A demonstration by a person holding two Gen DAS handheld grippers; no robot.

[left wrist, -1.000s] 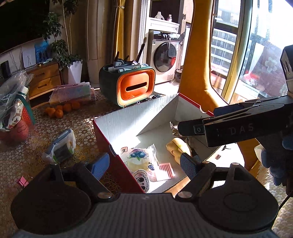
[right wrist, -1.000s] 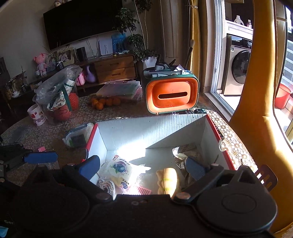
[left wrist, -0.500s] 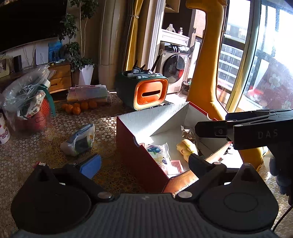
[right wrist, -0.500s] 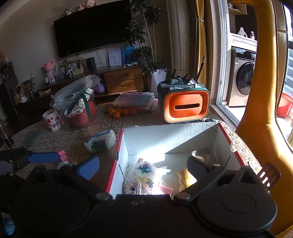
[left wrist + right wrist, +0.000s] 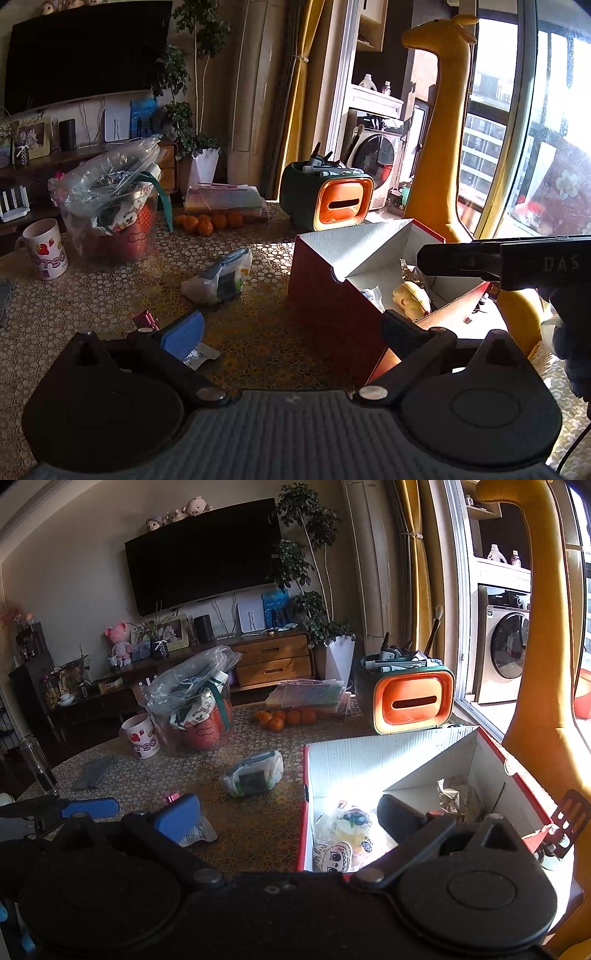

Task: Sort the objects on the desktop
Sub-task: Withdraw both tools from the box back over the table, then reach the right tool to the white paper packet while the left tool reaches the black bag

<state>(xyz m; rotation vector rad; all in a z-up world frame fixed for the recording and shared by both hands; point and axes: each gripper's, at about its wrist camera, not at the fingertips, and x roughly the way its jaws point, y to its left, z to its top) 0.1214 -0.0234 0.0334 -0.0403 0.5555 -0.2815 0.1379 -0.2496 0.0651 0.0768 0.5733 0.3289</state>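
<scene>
A cardboard box, red outside and white inside, stands on the right of the patterned table. It holds snack packets, a yellow toy and a foil packet. Left of the box lie a plastic-wrapped pack, a small pink clip and a white sachet. My left gripper is open and empty over the table by the box's near left corner. My right gripper is open and empty, straddling the box's left wall.
At the back of the table stand a strawberry mug, a red basket under a clear bag, several oranges and an orange-and-green organizer. A yellow giraffe figure rises right of the box. A grey cloth lies far left.
Both grippers have drawn back and to the left, from over the box's inside to its left side. The left gripper's jaws have spread a little wider.
</scene>
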